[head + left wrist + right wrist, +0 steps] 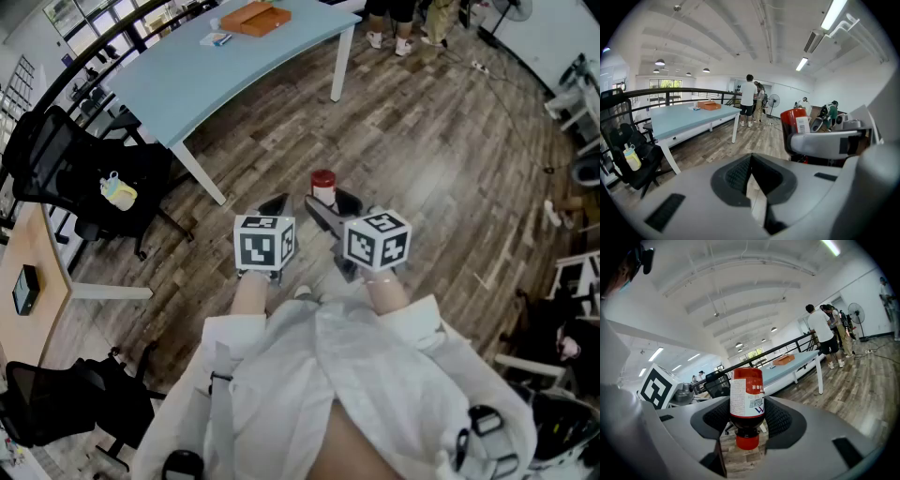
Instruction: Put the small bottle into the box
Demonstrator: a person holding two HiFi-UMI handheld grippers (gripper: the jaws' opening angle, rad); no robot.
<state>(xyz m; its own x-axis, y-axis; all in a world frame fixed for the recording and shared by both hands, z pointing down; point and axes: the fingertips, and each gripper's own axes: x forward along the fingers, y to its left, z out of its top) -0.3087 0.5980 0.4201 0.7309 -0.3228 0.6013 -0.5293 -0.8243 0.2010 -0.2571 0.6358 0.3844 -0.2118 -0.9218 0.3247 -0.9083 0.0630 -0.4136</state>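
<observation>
1. Right gripper view shows the right gripper [747, 416] pinching the small bottle [746, 399] by its body. The bottle hangs upside down, its red cap pointing at the floor and both ribbed pads pressed on the label.
2. Head view places that bottle [323, 187] in the air in front of the person, over the wooden floor [431, 141] and well apart from the blue table [187, 66].
3. The only likely box is the flat orange box [255, 17] at the far end of that table. I cannot tell from here whether its top is open.
4. The step in hand is, I judge, the carry to the table. The squeeze should stay steady, because a smooth round body could slip between the pads if the grip eases on the way.
5. The bottle should come over the box from above and go down low before the jaws part, so it does not bounce out or roll.
6. The left gripper [750, 161] has its jaws pressed together with nothing between them. It hovers just beside the right one and is free to steady the box or lift a flap if needed.
7. People [749, 99] stand near the table's far end, so the side nearest the person is the better approach.
</observation>
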